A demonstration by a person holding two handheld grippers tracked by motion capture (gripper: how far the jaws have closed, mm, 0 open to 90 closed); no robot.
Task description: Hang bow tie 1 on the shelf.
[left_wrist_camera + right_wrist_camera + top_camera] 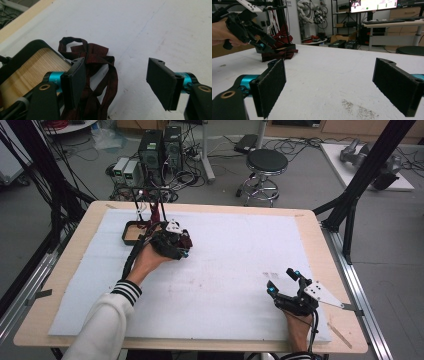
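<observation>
High view showed a dark red cloth strap [186,240] bunched in the upper left of the frame, on the white table cover [235,250] just beside a black wooden-floored tray [131,233]. Over it hung the left gripper [176,246], jaws apart, gripping nothing. At lower right rested the right gripper [284,281], jaws wide, empty.

Both grippers are black, with teal collars behind flat, rectangular, felt-faced fingers [271,87] and brass-ringed screw holes in the arms. The right gripper [285,281] carries a grey three-cornered plate dotted with small holes; a black cable trails from the left gripper [181,247]. The left forearm wears a white sleeve [102,325] with a black-and-white striped cuff
</observation>
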